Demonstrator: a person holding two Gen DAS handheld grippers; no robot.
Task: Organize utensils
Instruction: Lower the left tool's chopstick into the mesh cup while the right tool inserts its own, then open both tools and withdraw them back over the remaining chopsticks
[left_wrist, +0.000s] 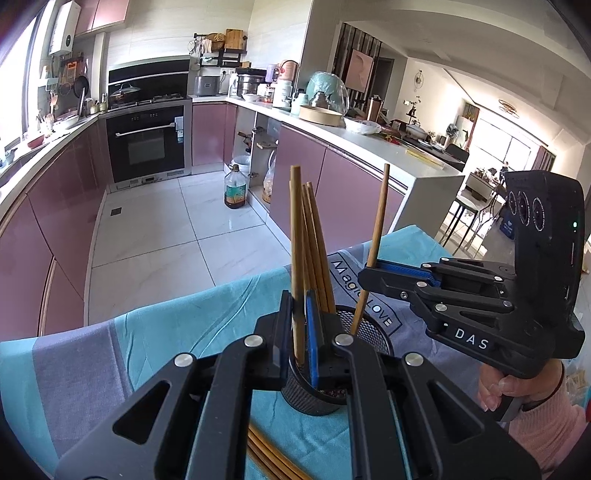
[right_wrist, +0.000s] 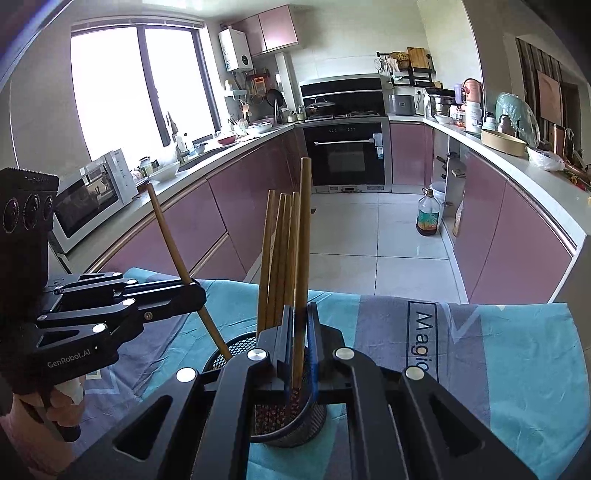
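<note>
A black mesh holder (left_wrist: 314, 395) stands on the blue and grey cloth (left_wrist: 147, 332); it also shows in the right wrist view (right_wrist: 295, 424). Several wooden chopsticks (left_wrist: 314, 240) stand in it. My left gripper (left_wrist: 301, 325) is shut on one upright chopstick (left_wrist: 295, 229) whose lower end is inside the holder. My right gripper (right_wrist: 299, 332) is shut on another chopstick (right_wrist: 303, 240), also lowered into the holder. Each gripper shows in the other's view, the right one (left_wrist: 369, 271) and the left one (right_wrist: 195, 291), each holding its chopstick tilted over the holder.
More loose chopsticks (left_wrist: 273, 461) lie on the cloth under my left gripper. Beyond the table edge are the tiled floor (left_wrist: 166, 229), pink cabinets (left_wrist: 55, 221), an oven (left_wrist: 147, 144) and an oil bottle (left_wrist: 235, 188).
</note>
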